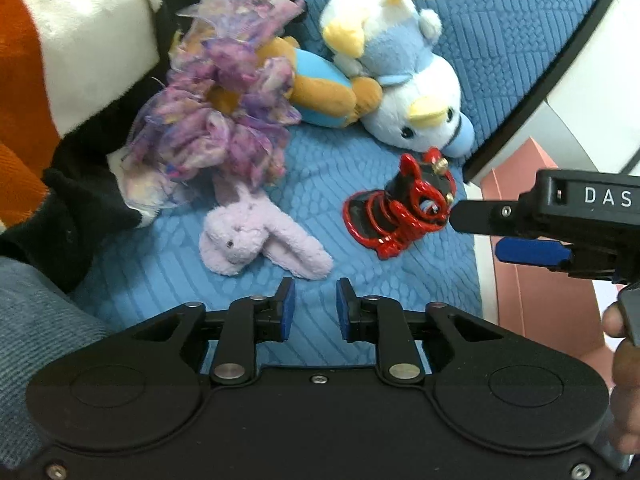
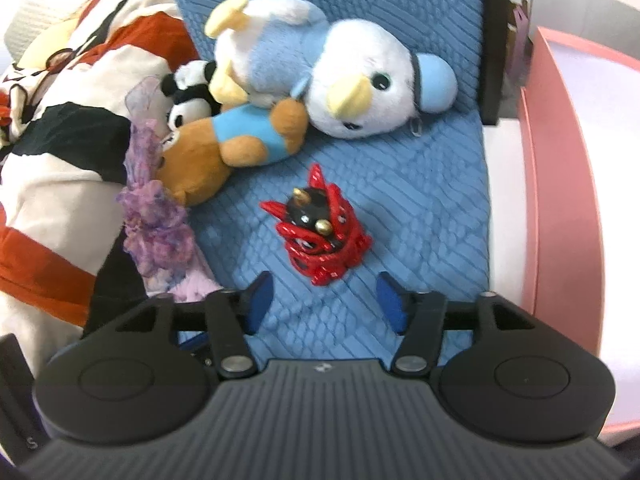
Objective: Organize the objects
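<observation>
Right tool (image 2: 324, 300) wide open, empty, low over red figurine (image 2: 318, 228), left tool (image 1: 316, 308) part-open, empty.

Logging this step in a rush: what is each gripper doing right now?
Left gripper: jaws open a little, holding nothing.
Right gripper: jaws wide open, empty, just short of the red and black plastic toy figure.

surface: blue quilted cushion (image 1: 400, 280) with stitched pattern | edge: black border strip (image 1: 560, 80) | right side: white ledge (image 2: 504, 200), pink panel (image 2: 560, 160) beside it | light: even
</observation>
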Demonstrator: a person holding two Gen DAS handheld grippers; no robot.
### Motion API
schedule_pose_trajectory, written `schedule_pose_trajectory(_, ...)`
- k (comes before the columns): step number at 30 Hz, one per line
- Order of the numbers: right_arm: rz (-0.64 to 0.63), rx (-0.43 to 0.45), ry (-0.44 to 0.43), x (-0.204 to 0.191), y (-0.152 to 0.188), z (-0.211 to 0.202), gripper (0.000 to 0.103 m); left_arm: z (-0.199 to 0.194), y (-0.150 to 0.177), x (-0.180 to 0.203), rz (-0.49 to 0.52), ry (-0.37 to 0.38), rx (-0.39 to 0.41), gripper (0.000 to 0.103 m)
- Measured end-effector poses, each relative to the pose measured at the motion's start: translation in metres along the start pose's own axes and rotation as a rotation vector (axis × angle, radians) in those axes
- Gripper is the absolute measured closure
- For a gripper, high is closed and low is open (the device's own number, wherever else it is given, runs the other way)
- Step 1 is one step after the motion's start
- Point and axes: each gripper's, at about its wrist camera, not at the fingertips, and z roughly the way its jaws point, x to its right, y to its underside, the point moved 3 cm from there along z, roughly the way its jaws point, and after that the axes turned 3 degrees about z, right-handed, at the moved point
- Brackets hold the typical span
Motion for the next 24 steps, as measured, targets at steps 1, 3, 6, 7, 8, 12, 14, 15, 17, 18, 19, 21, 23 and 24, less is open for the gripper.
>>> schedule_pose_trajectory(1, -0.003, 0.013, 0.001, -0.002, -0.001, 0.001, 0.026, 0.000, 0.000, -0.001, -0.006, -0.006, 0.002, 0.058)
schedule_pose_trajectory(3, -0.016, 0.030, 0.006, -0.005, -0.003, 0.008, 0.025, -0.001, -0.002, -0.002, -0.007, -0.006, 0.010, 0.050)
schedule_pose_trajectory(6, -0.031, 0.041, 0.033, -0.006, -0.006, 0.022, 0.025, -0.001, -0.003, -0.003, -0.016, -0.023, 0.019, 0.035)
schedule_pose_trajectory(7, -0.032, 0.045, 0.040, -0.006, -0.006, 0.026, 0.025, -0.001, -0.004, -0.003, -0.020, -0.030, 0.018, 0.034)
schedule_pose_trajectory(8, -0.036, 0.044, 0.044, -0.006, -0.008, 0.031, 0.025, 0.001, -0.004, -0.004, -0.024, -0.039, 0.015, 0.033)
schedule_pose_trajectory(12, -0.029, 0.054, 0.043, -0.006, -0.010, 0.048, 0.025, 0.002, -0.006, -0.007, -0.044, -0.051, 0.018, 0.033)
schedule_pose_trajectory(14, -0.030, 0.069, 0.049, -0.006, -0.012, 0.054, 0.025, 0.003, -0.008, -0.008, -0.052, -0.053, 0.023, 0.033)
schedule_pose_trajectory(15, -0.032, 0.077, 0.051, -0.006, -0.013, 0.056, 0.025, 0.003, -0.009, -0.008, -0.053, -0.055, 0.024, 0.033)
schedule_pose_trajectory(17, -0.042, 0.092, 0.051, -0.006, -0.014, 0.061, 0.025, 0.003, -0.010, -0.008, -0.058, -0.059, 0.028, 0.033)
schedule_pose_trajectory(18, -0.061, 0.089, 0.045, -0.007, -0.014, 0.064, 0.025, 0.004, -0.010, -0.009, -0.060, -0.060, 0.030, 0.033)
schedule_pose_trajectory(19, -0.075, 0.084, 0.046, -0.008, -0.014, 0.066, 0.028, 0.004, -0.011, -0.009, -0.061, -0.063, 0.033, 0.033)
schedule_pose_trajectory(21, -0.115, 0.085, 0.079, -0.010, -0.013, 0.069, 0.041, 0.005, -0.012, -0.009, -0.060, -0.068, 0.035, 0.033)
schedule_pose_trajectory(23, -0.116, 0.092, 0.081, -0.009, -0.011, 0.066, 0.043, 0.006, -0.013, -0.010, -0.063, -0.071, 0.045, 0.033)
schedule_pose_trajectory(24, -0.117, 0.094, 0.086, -0.009, -0.010, 0.064, 0.043, 0.006, -0.014, -0.010, -0.062, -0.072, 0.047, 0.033)
